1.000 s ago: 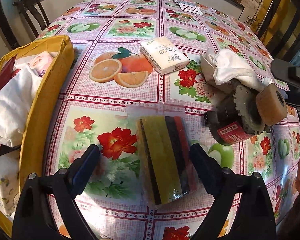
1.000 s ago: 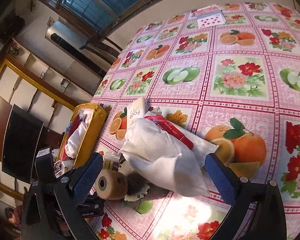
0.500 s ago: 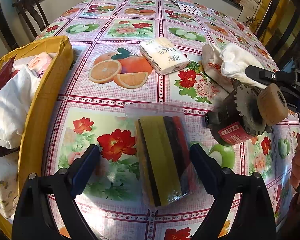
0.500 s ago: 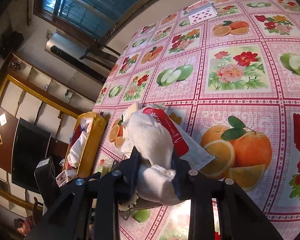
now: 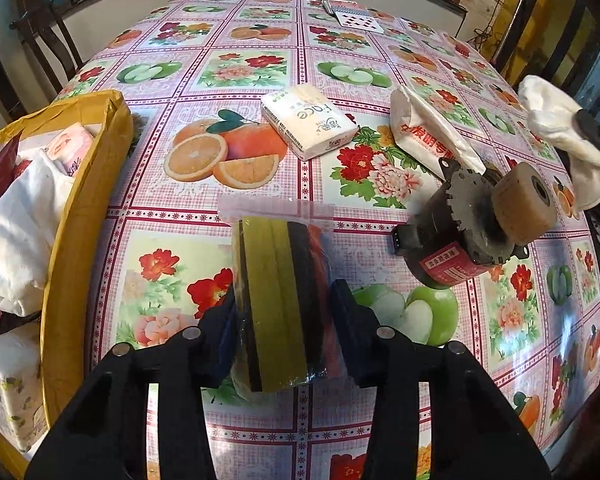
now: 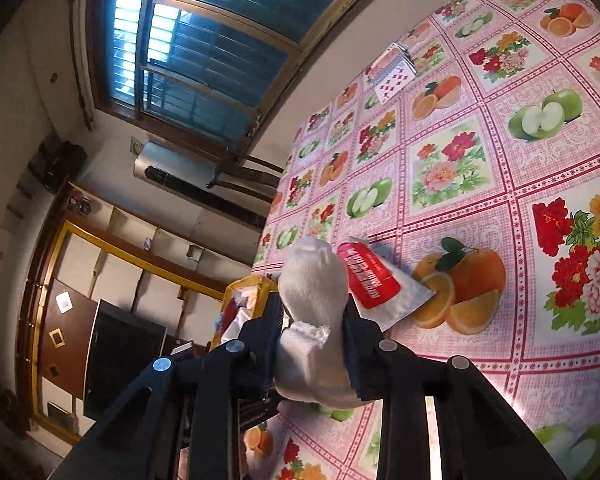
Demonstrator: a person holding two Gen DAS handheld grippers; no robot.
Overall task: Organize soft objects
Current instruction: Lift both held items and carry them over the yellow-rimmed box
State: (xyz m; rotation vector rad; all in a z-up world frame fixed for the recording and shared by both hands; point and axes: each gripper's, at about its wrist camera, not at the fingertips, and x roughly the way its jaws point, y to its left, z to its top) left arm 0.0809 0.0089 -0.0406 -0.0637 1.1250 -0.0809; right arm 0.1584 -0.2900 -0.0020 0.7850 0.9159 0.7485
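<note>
My left gripper, wide open a second ago, now squeezes the bagged sponge pack just off the tablecloth while my right gripper pinches the white cloth lifted off the table, so both soft things can go to the yellow box.

Surface cloth: pink checks, panels of oranges, green apples, red flowers. Sponge pack: yellow, black, red layers. Box yellow. Cloth white. Pouch red and white. Fingers black.
</note>
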